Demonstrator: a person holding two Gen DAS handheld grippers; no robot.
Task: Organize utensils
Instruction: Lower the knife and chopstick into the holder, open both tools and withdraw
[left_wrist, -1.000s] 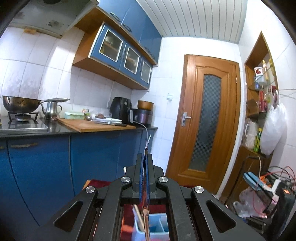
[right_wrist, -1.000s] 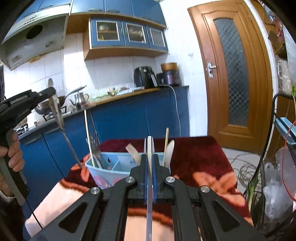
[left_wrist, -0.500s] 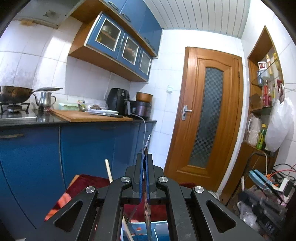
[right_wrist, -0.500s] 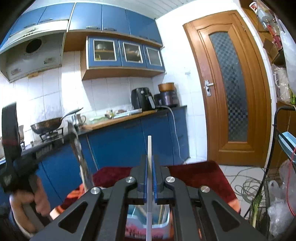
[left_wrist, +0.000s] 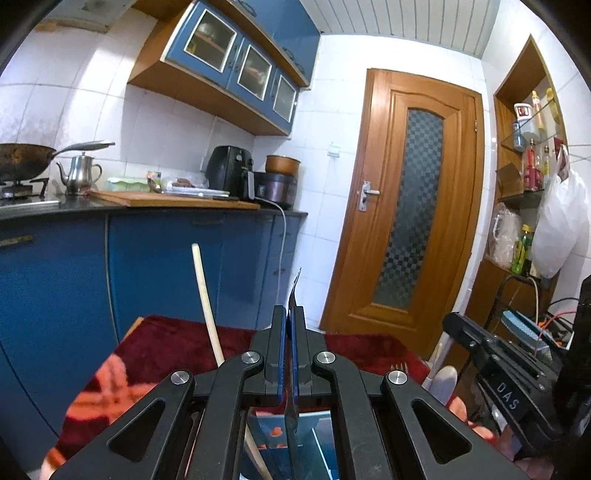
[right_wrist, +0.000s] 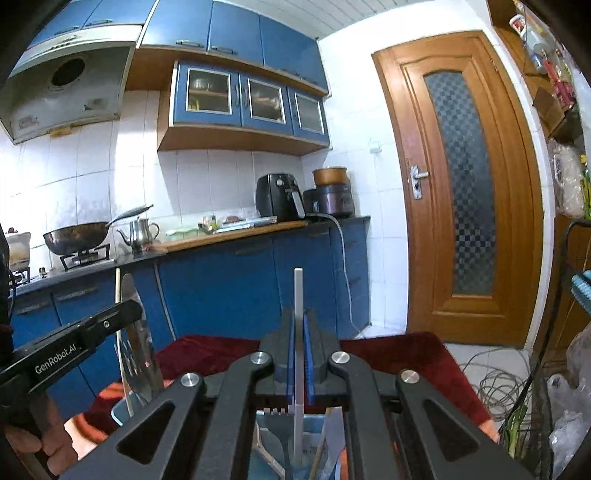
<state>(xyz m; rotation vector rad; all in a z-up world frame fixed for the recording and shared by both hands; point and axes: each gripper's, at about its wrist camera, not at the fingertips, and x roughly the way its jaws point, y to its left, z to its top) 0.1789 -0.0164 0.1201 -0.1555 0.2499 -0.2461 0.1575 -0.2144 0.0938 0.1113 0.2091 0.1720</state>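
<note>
Our left gripper has its fingers pressed onto a thin metal utensil, a knife or spatula as far as we can tell; its tip rises just past the fingertips and its lower end hangs down between the gripper's arms into a blue plastic organizer below. Just left of these fingers a pale wooden stick leans up out of the same organizer. To the right, the tines of a fork peek over the gripper's arm, and farther right we see the black body of our right gripper.

Our right gripper pinches a slim white handle upright between its blue-padded fingers; the handle runs down into the organizer beneath, where a dark fork head and other handles stand in the compartments. Which compartment the white handle occupies we cannot tell. To the left, the left gripper holds its metal blade over the organizer's left end.

The organizer sits on a desk covered with a red patterned cloth. Beyond it are blue cabinets and a wooden door.
</note>
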